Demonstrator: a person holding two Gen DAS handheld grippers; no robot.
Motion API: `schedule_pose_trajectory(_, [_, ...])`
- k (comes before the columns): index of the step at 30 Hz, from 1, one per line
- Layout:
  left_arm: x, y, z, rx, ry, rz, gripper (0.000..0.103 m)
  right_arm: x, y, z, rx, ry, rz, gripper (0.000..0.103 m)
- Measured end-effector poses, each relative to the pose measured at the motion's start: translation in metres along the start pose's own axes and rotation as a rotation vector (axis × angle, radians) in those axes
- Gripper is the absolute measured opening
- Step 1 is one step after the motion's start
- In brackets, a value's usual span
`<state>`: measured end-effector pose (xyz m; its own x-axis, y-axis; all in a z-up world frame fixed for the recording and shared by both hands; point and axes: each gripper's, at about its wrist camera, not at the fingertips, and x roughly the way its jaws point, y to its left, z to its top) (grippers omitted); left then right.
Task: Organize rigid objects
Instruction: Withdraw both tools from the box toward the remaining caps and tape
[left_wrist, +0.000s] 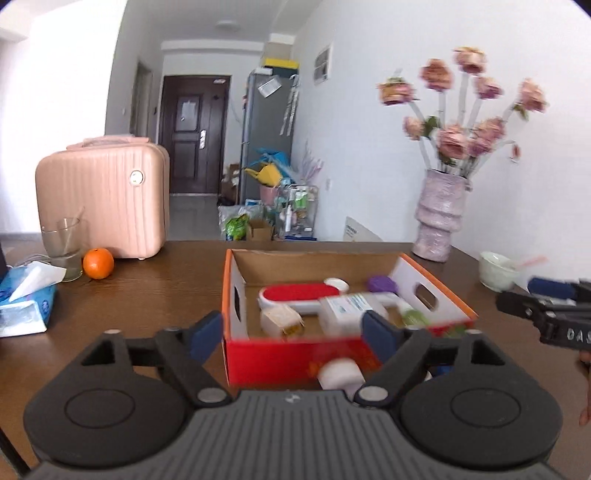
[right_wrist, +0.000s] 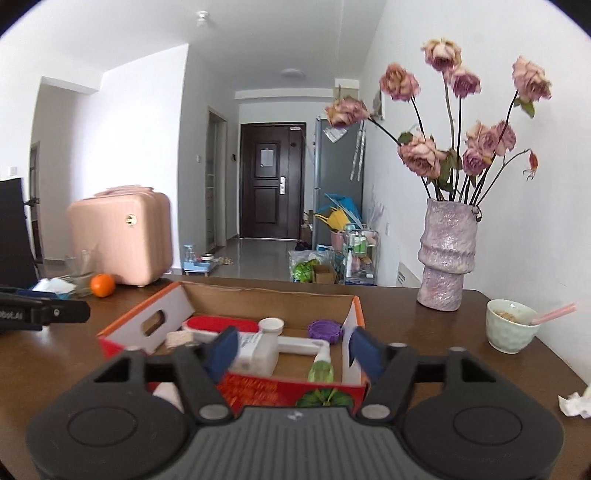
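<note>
The fingers (left_wrist: 207, 334) of the left gripper (left_wrist: 291, 338) were spread wide with nothing held between them, and those of the right gripper (right_wrist: 293, 349) were likewise parted and empty, presumably so that either could take an item next. Both were held low over the tabletop (left_wrist: 147, 295), just before the near wall of the cardboard box (right_wrist: 291, 391), which stood near the middle. Inside the box, a red-and-white brush (left_wrist: 299, 295), a white bottle (right_wrist: 255, 350), a purple lid (right_wrist: 324, 330) and a green-tipped bottle (right_wrist: 320, 367) had been gathered loosely, apparently as the sorted items. A white object (left_wrist: 340, 373) was seen outside the box's near wall, probably not yet stowed.
</note>
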<state>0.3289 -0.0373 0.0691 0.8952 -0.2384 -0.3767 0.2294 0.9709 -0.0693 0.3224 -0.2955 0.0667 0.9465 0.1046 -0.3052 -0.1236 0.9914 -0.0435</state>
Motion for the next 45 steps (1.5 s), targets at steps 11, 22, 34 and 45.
schedule_pose_trajectory(11, [-0.095,-0.019,-0.094,-0.039,0.024,-0.090,0.103,-0.093,0.028,-0.076,-0.001,0.081,0.063,0.083])
schedule_pose_trajectory(22, [-0.136,-0.028,-0.118,-0.019,0.031,-0.039,0.103,-0.146,0.038,-0.134,0.065,0.154,0.045,0.084])
schedule_pose_trajectory(34, [-0.082,-0.033,-0.108,-0.120,0.077,-0.046,0.103,-0.126,0.021,-0.131,0.091,0.152,0.018,0.082])
schedule_pose_trajectory(45, [0.035,-0.038,-0.063,-0.083,0.164,-0.062,0.098,-0.033,-0.015,-0.097,0.100,0.207,-0.054,0.065])
